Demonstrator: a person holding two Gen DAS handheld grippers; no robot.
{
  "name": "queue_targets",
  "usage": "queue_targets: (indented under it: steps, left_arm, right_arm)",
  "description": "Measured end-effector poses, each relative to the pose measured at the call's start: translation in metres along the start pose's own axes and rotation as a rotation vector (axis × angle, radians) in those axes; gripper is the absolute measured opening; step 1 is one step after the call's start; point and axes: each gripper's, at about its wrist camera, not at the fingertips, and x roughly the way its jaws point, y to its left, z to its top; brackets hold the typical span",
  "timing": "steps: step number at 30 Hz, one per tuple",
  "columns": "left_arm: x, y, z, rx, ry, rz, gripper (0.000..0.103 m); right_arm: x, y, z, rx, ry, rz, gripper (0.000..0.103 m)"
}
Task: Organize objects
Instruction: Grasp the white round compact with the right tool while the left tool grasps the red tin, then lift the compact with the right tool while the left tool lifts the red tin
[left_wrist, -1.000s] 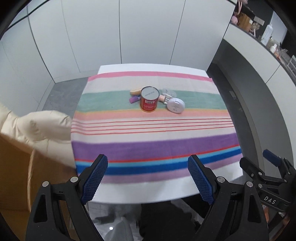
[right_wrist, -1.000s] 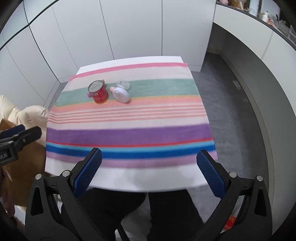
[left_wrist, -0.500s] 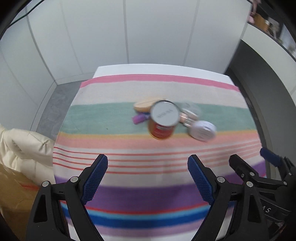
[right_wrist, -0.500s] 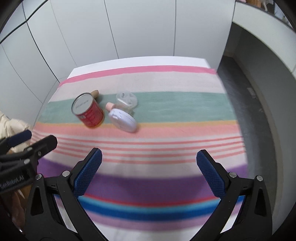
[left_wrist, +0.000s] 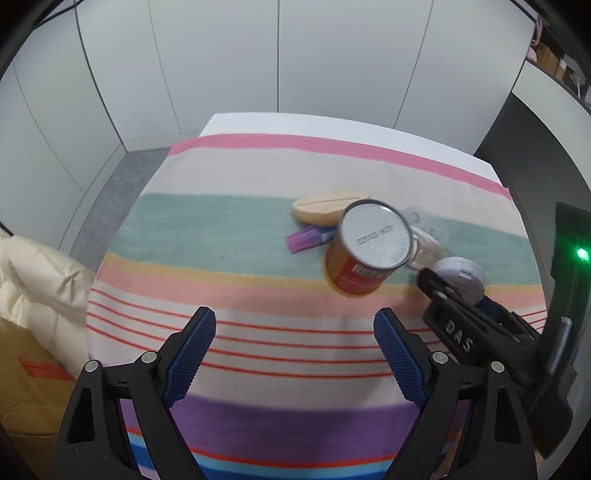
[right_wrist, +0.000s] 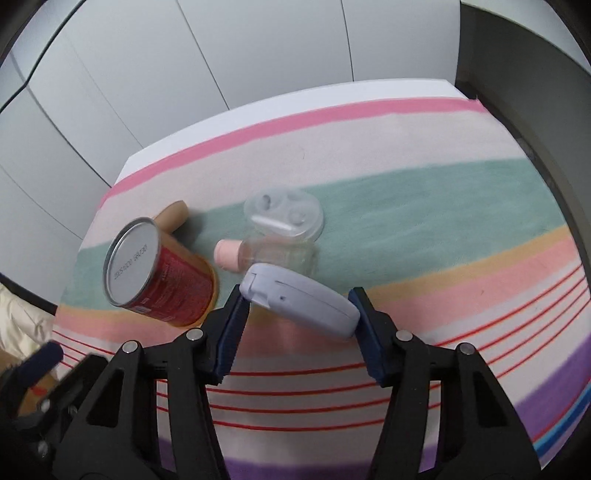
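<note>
The right gripper (right_wrist: 297, 314) has just been closing, pads touching a lilac case (right_wrist: 299, 301) beside the red can (right_wrist: 162, 280) on the striped tabletop (right_wrist: 406, 206). The left gripper (left_wrist: 293, 350) hangs apart, empty, before the can.

We see the can (right_wrist: 162, 273) upright on the cloth (right_wrist: 424, 206), left of the bottle (right_wrist: 273, 254) lying on its side; lid (right_wrist: 284, 218) just behind bottle; case (right_wrist: 299, 299) in front of bottle, betw. right gripper (right_wrist: 299, 325) pads; oval block (left_wrist: 328, 212) and small tube (left_wrist: 308, 238) behind can.
</note>
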Motion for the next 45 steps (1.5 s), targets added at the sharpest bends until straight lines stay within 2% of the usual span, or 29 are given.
queue_targets:
  steps: [5, 10, 12, 13, 14, 18, 21, 24, 31, 37, 41, 45]
  left_arm:
    - [0.013, -0.023, 0.004, 0.037, -0.004, -0.040, 0.089]
    - [0.035, -0.047, 0.013, 0.068, -0.016, -0.021, 0.089]
    - [0.041, -0.051, 0.018, 0.055, -0.041, 0.017, 0.083]
    - [0.042, -0.053, 0.019, 0.050, -0.059, 0.037, 0.072]
    - [0.042, -0.055, 0.020, 0.050, -0.077, 0.047, 0.055]
    - [0.034, -0.052, 0.017, 0.046, -0.114, 0.052, 0.055]
    - [0.025, -0.049, 0.014, 0.062, -0.113, 0.048, 0.054]
    - [0.015, -0.048, 0.013, 0.076, -0.106, 0.077, 0.054]
    - [-0.029, -0.039, 0.021, 0.063, -0.139, 0.070, 0.054]
    - [-0.087, -0.027, 0.040, 0.047, -0.167, 0.065, 0.054]
    - [-0.127, -0.022, 0.055, 0.074, -0.169, 0.039, 0.055]
    - [-0.182, -0.021, 0.066, 0.102, -0.241, 0.033, 0.054]
  right_arm:
    - [-0.009, -0.031, -0.003, -0.026, -0.018, -0.026, 0.058]
    - [-0.021, -0.056, -0.005, -0.060, -0.023, -0.065, 0.058]
    - [-0.024, -0.060, -0.007, -0.068, -0.025, -0.057, 0.058]
    - [-0.025, -0.060, -0.008, -0.073, -0.024, -0.054, 0.058]
    - [-0.027, -0.060, -0.006, -0.080, -0.024, -0.053, 0.058]
    - [-0.035, -0.059, -0.003, -0.107, -0.032, -0.052, 0.058]
    - [-0.040, -0.057, 0.002, -0.120, -0.036, -0.053, 0.058]
    - [-0.046, -0.055, 0.004, -0.128, -0.035, -0.065, 0.058]
    - [-0.079, -0.041, 0.015, -0.179, -0.067, -0.085, 0.058]
    - [-0.135, -0.027, 0.038, -0.186, -0.125, -0.063, 0.058]
    - [-0.178, -0.014, 0.053, -0.215, -0.165, -0.058, 0.058]
    - [-0.220, -0.002, 0.067, -0.252, -0.200, -0.062, 0.058]
